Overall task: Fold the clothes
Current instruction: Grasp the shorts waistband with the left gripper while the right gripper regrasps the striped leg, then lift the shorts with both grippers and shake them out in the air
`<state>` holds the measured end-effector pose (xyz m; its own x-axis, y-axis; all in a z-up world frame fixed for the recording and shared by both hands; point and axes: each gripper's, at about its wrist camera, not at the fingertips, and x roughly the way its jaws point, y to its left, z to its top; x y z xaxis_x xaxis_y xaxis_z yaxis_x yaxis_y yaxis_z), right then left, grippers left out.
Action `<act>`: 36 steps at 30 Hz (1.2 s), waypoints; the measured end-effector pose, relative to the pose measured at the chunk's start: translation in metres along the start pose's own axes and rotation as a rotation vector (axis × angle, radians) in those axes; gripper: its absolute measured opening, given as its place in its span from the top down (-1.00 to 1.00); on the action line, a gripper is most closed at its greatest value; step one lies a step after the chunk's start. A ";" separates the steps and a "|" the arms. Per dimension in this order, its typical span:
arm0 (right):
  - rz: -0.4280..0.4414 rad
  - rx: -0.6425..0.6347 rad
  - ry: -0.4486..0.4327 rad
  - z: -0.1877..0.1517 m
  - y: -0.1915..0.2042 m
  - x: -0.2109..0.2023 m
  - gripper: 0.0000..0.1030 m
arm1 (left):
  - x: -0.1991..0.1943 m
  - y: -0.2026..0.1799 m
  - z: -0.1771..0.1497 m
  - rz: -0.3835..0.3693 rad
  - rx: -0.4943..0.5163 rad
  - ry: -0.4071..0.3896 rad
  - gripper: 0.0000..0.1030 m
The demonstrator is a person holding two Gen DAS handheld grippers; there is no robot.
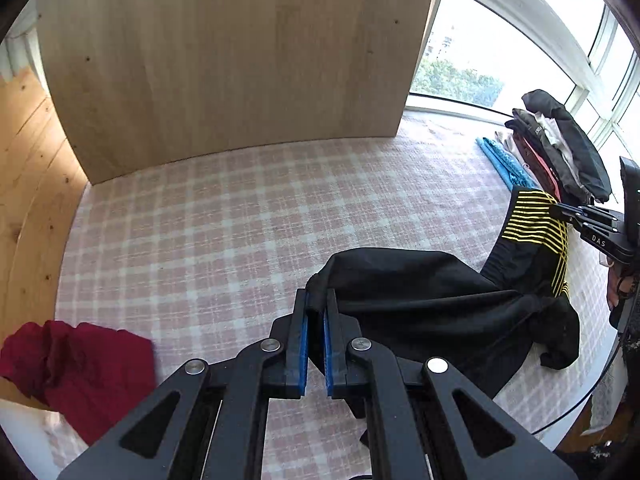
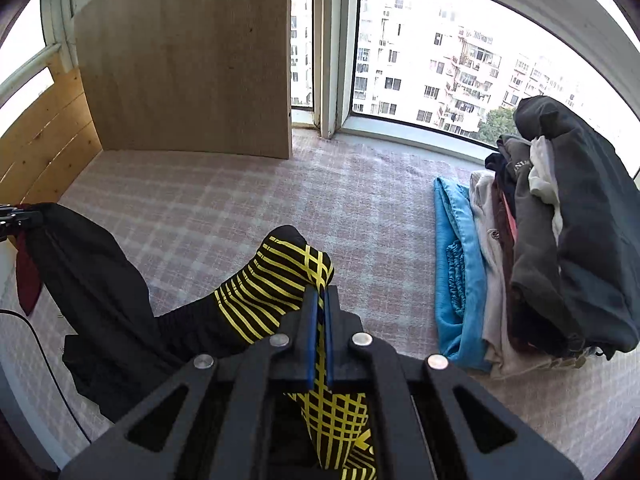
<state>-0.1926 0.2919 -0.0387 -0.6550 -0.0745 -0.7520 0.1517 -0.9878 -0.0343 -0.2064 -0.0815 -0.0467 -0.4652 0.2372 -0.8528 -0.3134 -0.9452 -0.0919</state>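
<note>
A black garment [image 1: 432, 304] with a yellow-striped band [image 1: 532, 220] hangs stretched between my two grippers above the pink checked cloth [image 1: 224, 220]. My left gripper [image 1: 318, 300] is shut on its plain black end. My right gripper [image 2: 322, 296] is shut on the yellow-striped band [image 2: 276, 284]; it shows at the right edge of the left wrist view [image 1: 560, 210]. The black body [image 2: 100, 280] sags down to the cloth between them. The left gripper [image 2: 16, 216] shows at the far left of the right wrist view.
A stack of folded clothes [image 2: 560, 240] with a blue cloth [image 2: 456, 264] beside it sits at the right by the window. A dark red garment [image 1: 76, 364] lies at the near left. A wooden panel [image 1: 224, 52] stands at the back, and wooden planks [image 1: 28, 184] line the left side.
</note>
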 end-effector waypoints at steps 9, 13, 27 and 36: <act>-0.156 0.093 -0.153 -0.021 -0.027 -0.114 0.94 | -0.136 0.042 -0.064 0.147 -0.036 -0.095 0.79; -0.190 0.087 0.116 -0.076 -0.037 -0.080 0.79 | -0.119 0.053 -0.129 0.222 -0.060 0.089 0.08; -0.198 0.275 0.197 -0.145 -0.071 -0.027 -0.05 | 0.041 -0.131 0.013 -0.047 0.327 0.048 -0.11; -0.173 0.397 0.285 -0.182 -0.092 0.018 -0.05 | 0.187 -0.211 0.087 -0.108 0.496 0.197 -0.11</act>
<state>-0.0837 0.4065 -0.1686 -0.4094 0.0796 -0.9089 -0.2693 -0.9623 0.0370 -0.2996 0.1816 -0.1423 -0.2594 0.2352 -0.9367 -0.7261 -0.6870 0.0286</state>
